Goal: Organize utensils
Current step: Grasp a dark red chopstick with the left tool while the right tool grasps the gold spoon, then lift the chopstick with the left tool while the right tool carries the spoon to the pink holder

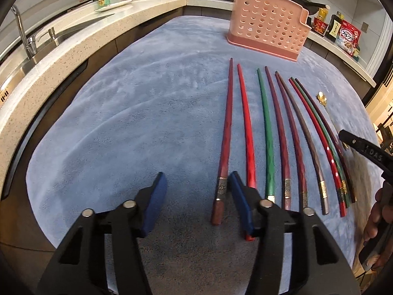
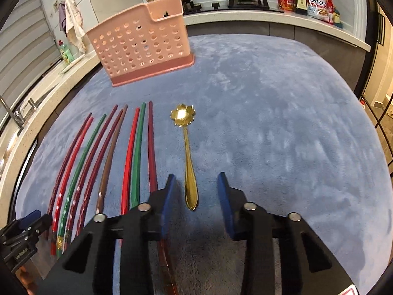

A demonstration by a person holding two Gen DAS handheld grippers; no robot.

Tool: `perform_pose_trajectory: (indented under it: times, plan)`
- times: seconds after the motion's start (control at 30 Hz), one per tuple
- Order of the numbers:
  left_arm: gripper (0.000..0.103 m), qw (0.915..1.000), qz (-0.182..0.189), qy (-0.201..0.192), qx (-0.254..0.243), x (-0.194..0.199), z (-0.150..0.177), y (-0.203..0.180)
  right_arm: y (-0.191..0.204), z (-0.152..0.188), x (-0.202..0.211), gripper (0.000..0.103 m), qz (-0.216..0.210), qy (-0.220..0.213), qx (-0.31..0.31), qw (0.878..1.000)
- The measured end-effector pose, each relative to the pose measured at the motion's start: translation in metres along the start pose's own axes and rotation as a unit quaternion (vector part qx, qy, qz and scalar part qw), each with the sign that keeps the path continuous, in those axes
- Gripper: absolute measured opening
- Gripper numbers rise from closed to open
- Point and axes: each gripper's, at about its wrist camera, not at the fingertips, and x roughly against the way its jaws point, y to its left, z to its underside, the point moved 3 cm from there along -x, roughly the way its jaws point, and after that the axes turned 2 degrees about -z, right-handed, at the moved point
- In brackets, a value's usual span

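Approaching for pickup: right gripper (image 2: 196, 191), jaws apart astride gold flower spoon (image 2: 190, 172) handle; left gripper (image 1: 196, 194), jaws apart beside leftmost chopstick (image 1: 224, 142); next, clamp and carry to pink perforated holder (image 2: 142, 46).

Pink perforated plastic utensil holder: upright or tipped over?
Upright. The pink perforated plastic utensil holder stands on its darker base on the blue cloth, open top up.

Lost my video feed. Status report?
Left gripper open beside the leftmost chopstick. Right gripper open, straddling gold spoon handle. Pink holder upright, path clear.
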Motion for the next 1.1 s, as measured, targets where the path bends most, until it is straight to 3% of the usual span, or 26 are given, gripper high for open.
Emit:
perform_pose_trajectory:
  times: [0.1,0.33,0.63,0.8,1.1]
  plan:
    - [0.035,1.0,0.006,-0.002,-0.003,0.002,0.001,0.0,0.001,0.003,0.0,0.028,0.007,-0.006,0.01,1.0]
    - [0.01,0.9995,0.026,-0.003,-0.019,0.002,0.001,-0.008,-0.004,0.006,0.005,0.002,-0.008,0.004,0.005,1.0]
    - [0.007,0.9983,0.054,-0.019,-0.008,0.033,-0.013,-0.006,-0.005,0.0,0.053,0.002,-0.02,-0.03,0.01,0.999]
    - [0.007,0.9962,0.066,-0.057,-0.004,0.068,-0.045,0.0,-0.004,-0.027,0.094,0.002,-0.024,-0.072,0.02,0.997]
    - [0.007,0.9872,0.076,-0.14,-0.002,0.119,-0.156,0.005,0.003,-0.12,0.127,0.002,-0.057,-0.138,0.032,0.988]
